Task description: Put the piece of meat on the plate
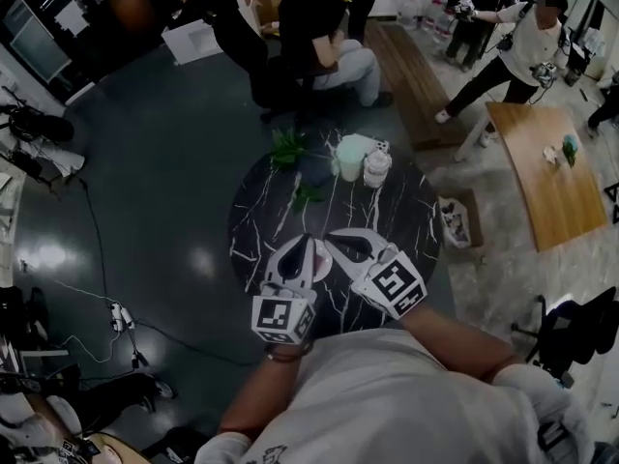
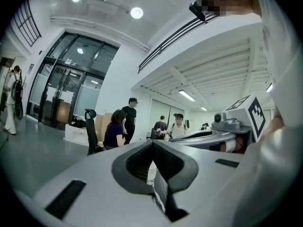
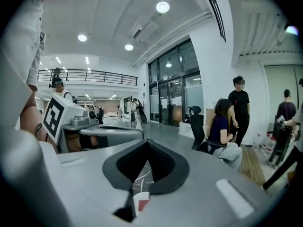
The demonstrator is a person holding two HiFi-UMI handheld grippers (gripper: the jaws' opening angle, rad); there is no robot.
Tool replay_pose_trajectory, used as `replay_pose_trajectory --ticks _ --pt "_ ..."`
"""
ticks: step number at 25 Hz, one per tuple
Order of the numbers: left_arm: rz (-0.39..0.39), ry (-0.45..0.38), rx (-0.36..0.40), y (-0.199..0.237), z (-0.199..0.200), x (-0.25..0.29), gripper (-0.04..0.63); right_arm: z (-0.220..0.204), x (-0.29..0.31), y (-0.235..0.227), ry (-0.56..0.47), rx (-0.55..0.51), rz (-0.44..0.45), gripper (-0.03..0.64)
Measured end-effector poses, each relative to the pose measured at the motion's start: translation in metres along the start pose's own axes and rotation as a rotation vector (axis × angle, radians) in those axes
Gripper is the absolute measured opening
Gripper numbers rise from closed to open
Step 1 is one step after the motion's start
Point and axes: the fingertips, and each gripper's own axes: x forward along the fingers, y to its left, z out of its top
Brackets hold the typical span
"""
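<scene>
Black marble bench (image 1: 261,211) veined white. Held above its 6 o'clock edge: left tool (image 1: 304,244) and right tool (image 1: 332,238), jaws of both closed tight, gripping nothing. Plant (image 1: 288,148) and white jars (image 1: 354,155) near 12 o'clock. Meat too dim to locate.

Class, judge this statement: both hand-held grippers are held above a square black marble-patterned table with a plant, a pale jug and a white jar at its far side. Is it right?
No: the head view shows the table is round, not square. Otherwise right: the left hand-held gripper and right hand-held gripper are above it, with the plant, pale jug and white jar at its far side.
</scene>
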Motion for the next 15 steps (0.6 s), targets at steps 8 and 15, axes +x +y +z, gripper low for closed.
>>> replay_pose_trajectory --ticks 8,15 --pt "0.004 -0.036 0.041 -0.019 0.049 0.008 0.005 0.05 -0.016 -0.009 -0.129 -0.004 -0.023 0.003" --pt "0.006 -0.071 0.068 -0.029 0.084 0.01 0.005 0.087 -0.033 -0.013 -0.22 -0.042 -0.047 0.002"
